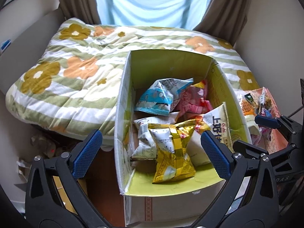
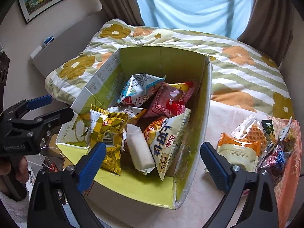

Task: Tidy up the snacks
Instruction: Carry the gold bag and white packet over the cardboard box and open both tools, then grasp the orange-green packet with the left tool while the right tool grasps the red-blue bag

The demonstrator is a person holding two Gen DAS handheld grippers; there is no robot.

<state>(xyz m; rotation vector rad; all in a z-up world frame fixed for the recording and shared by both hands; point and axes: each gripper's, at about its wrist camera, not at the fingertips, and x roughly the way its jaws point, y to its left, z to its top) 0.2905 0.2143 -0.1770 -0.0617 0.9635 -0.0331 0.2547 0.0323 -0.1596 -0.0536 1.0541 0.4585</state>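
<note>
Both grippers are spread wide with nothing between the fingers, above a box of snacks.

Left wrist view: the left gripper (image 1: 151,152) hangs released over the cardboard box (image 1: 171,60), where the yellow packet (image 1: 173,152) lies on other bags. Right wrist view: the right gripper (image 2: 153,159) is released too; the Oishi bag (image 2: 169,142) is inside the box, and the waffle packet (image 2: 252,133) lies outside beside it, on the table (image 2: 214,117).
</note>
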